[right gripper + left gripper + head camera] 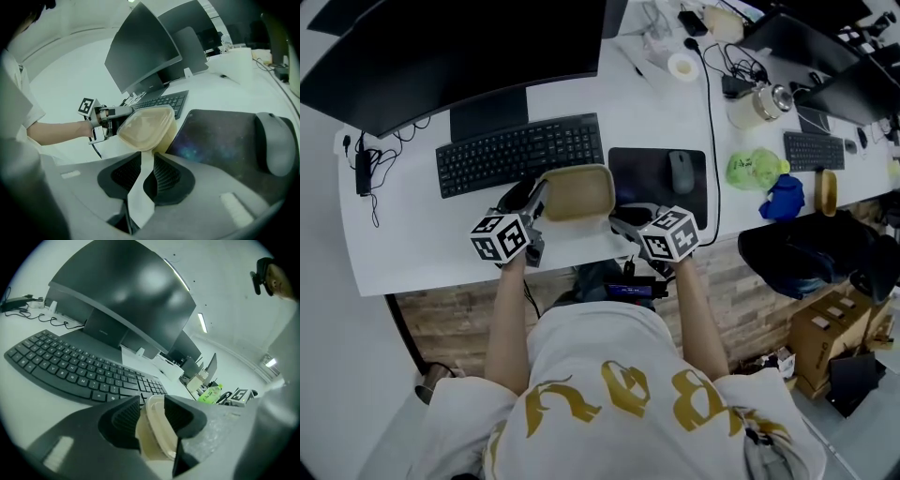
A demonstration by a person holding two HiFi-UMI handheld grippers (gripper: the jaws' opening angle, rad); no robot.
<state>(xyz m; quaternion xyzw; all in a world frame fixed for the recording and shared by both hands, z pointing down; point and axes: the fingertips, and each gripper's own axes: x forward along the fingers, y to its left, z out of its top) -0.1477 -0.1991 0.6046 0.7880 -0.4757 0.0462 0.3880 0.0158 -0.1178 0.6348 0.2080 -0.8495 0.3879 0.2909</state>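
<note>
Crosswise, lid up, the container (578, 192) spans left hand-held gripper (152, 405) and right hand-held gripper (147, 155), both clamping it.

Office: desk (412, 244) with monitors (441, 56), keyboards (520, 155) (mouse (681, 172) too)

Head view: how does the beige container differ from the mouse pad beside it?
The container is beige with raised walls; the mouse pad is black and flat. The container's rim is clamped in the left claw; the mouse pad lies on the desk, bearing a mouse. Both are rounded rectangles.
</note>
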